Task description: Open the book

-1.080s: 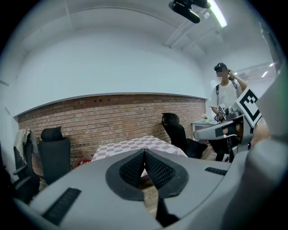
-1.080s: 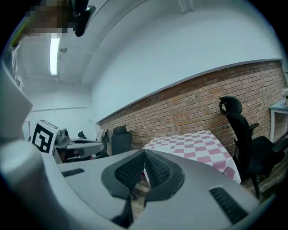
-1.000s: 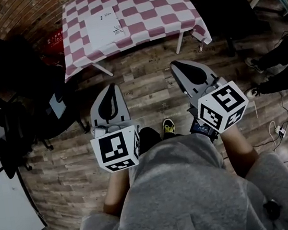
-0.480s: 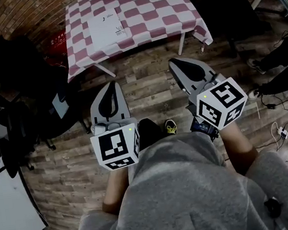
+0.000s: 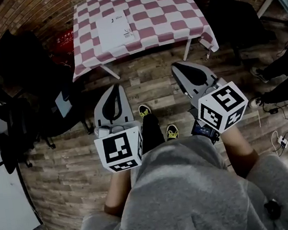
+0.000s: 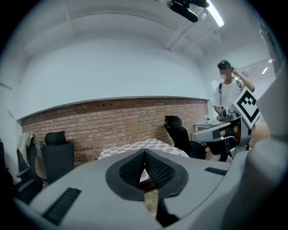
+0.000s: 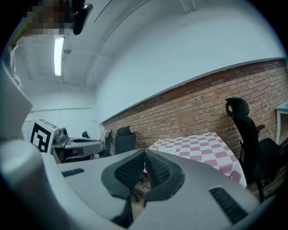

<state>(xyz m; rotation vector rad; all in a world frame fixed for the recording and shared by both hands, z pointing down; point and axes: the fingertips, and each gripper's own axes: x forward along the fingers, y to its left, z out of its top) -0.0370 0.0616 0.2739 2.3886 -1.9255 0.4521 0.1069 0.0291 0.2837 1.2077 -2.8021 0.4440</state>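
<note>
The book (image 5: pixel 115 30) is a white, closed volume lying flat on the left part of a table with a pink-and-white checked cloth (image 5: pixel 164 6), far ahead of both grippers. My left gripper (image 5: pixel 114 87) hangs over the wooden floor, well short of the table, shut with nothing between its jaws. My right gripper (image 5: pixel 177 66) is held beside it at about the same height, also shut and empty. In the left gripper view the pads (image 6: pixel 144 153) meet in front of the checked table (image 6: pixel 155 144). The right gripper's closed jaws (image 7: pixel 144 153) likewise face that table (image 7: pixel 204 146).
A black office chair (image 5: pixel 233 13) stands right of the table and dark chairs (image 5: pixel 19 65) crowd its left. A red box (image 5: pixel 63 42) sits under the table's left edge. Another person's legs (image 5: pixel 280 70) and floor cables (image 5: pixel 280 138) are at the right. A white tabletop (image 5: pixel 4 209) borders the left.
The person's foot has stepped forward between the grippers, and the table and book sit slightly further right in the head view. Both grippers stay shut and level.
</note>
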